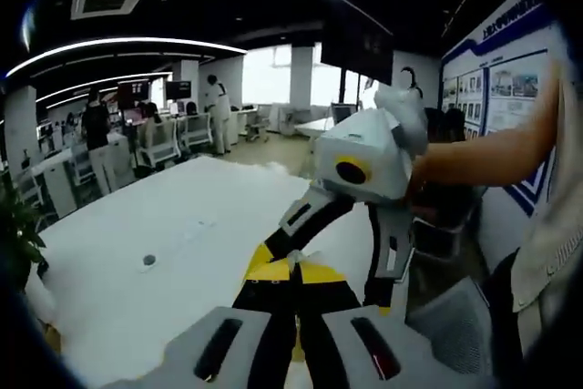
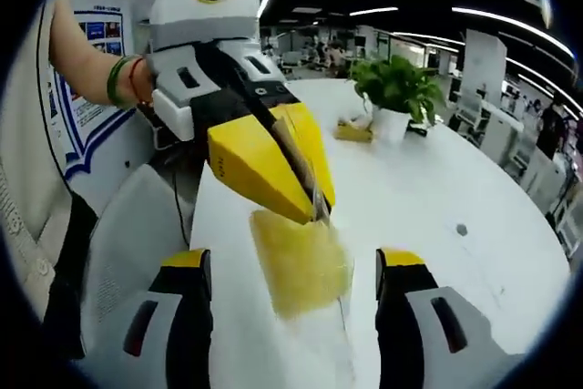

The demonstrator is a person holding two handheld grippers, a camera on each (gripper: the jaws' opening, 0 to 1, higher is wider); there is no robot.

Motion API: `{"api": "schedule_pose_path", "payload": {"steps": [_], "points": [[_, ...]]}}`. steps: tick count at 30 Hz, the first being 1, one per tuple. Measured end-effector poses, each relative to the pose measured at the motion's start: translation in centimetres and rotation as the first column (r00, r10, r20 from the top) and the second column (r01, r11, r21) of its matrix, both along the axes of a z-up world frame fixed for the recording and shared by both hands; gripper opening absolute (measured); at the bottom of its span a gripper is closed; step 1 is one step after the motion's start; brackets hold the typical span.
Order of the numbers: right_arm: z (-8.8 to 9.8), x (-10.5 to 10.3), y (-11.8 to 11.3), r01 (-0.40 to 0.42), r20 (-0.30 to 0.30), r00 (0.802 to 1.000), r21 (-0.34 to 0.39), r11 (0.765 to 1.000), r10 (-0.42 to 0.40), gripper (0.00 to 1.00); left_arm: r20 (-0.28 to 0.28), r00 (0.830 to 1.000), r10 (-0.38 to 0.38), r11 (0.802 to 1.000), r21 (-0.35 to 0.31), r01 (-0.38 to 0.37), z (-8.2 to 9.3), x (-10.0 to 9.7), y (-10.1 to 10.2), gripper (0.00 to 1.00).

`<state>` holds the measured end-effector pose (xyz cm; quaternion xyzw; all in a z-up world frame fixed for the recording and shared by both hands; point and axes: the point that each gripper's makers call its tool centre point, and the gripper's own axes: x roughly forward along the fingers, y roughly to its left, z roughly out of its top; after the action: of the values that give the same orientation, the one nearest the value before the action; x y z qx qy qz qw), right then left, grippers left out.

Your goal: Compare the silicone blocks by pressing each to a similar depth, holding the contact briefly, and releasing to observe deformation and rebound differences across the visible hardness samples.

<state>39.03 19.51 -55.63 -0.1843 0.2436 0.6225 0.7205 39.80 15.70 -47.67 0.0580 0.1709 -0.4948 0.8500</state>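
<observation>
Writing on the wall posters [image 2: 91, 29] cannot be read. Left gripper [image 2: 319, 211] is seen closed, tips pressed onto the yellow silicone block [image 2: 301, 261] on the white table [image 2: 437, 198]; right gripper [image 2: 296, 293] is held wide around it.

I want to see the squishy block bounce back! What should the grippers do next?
Probably ease the left gripper a little further down onto the yellow silicone block on the white table. Its yellow fingers are closed and their tip meets the block's top edge, while the right gripper is open on either side of it, so pressing seems barely begun.
</observation>
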Motion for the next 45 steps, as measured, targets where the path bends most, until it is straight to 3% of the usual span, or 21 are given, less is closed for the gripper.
{"api": "schedule_pose_path", "payload": {"steps": [6, 10, 19, 25, 28, 30, 39, 44, 45], "points": [[-1.5, -0.4, 0.5, -0.036, -0.042, 0.998, -0.028, 0.999, 0.035, 0.47, -0.004, 0.999, -0.038, 0.999, 0.002, 0.038, -0.1, -0.7, -0.2, 0.00], [-1.2, -1.2, 1.1, -0.071, -0.055, 0.996, 0.007, 0.997, 0.071, 0.35, -0.013, 0.998, -0.058, 0.998, -0.008, 0.058, 0.2, -1.2, -0.2, 0.00], [0.1, -2.1, 2.0, -0.076, -0.047, 0.996, 0.098, 0.992, 0.081, 0.28, -0.009, 0.997, -0.072, 0.997, -0.040, 0.071, 1.2, -2.1, 0.1, 0.00], [0.2, -3.3, 1.7, -0.061, -0.066, 0.996, 0.080, 0.995, 0.066, 0.22, 0.044, 0.991, -0.125, 0.992, -0.015, 0.125, 1.3, -3.3, -0.4, 0.00], [0.1, -3.9, 1.2, -0.051, -0.097, 0.994, 0.063, 0.997, 0.057, 0.19, 0.051, 0.989, -0.141, 0.990, -0.011, 0.141, 1.3, -3.9, -0.8, 0.00], [0.1, -4.3, 0.9, -0.046, -0.086, 0.995, 0.052, 0.998, 0.050, 0.17, 0.052, 0.988, -0.146, 0.989, -0.015, 0.147, 1.4, -4.2, -0.9, 0.00], [1.6, -4.7, 0.3, -0.026, -0.057, 0.998, 0.097, 0.995, 0.031, 0.13, 0.124, 0.975, -0.184, 0.980, -0.051, 0.192, 2.7, -5.1, -1.8, 0.00], [2.1, -5.2, 0.2, -0.005, -0.112, 0.994, 0.120, 0.993, 0.019, 0.13, 0.149, 0.970, -0.191, 0.977, -0.065, 0.202, 3.2, -5.2, -2.1, 0.00], [2.2, -5.1, 0.2, -0.006, -0.095, 0.995, 0.127, 0.992, 0.019, 0.13, 0.148, 0.970, -0.191, 0.977, -0.066, 0.202, 3.2, -5.3, -2.2, 0.00]]}}
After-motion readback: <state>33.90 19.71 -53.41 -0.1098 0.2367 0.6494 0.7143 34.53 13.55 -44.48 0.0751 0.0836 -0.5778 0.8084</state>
